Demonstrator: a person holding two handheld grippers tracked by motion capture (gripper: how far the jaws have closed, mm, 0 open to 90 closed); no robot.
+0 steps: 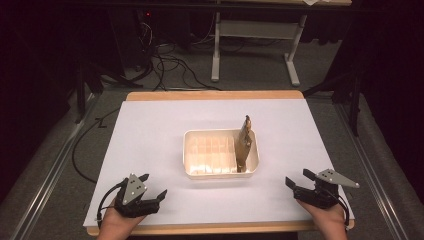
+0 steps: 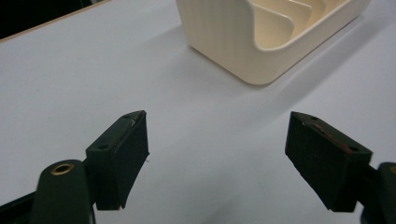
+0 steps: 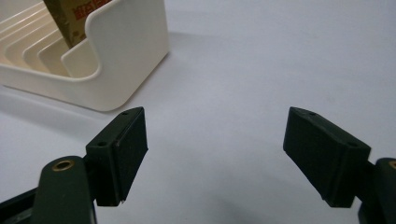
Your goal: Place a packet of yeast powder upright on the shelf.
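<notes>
A white sheet (image 1: 165, 135) covers the wooden table (image 1: 210, 95); cables (image 1: 170, 67) lie behind.

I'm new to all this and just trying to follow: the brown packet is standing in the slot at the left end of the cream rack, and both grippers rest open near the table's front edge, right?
Not quite. The brown packet stands at the right end of the cream rack, as the high view shows. The rest holds: the left gripper and the right gripper rest open near the table's front edge.
</notes>
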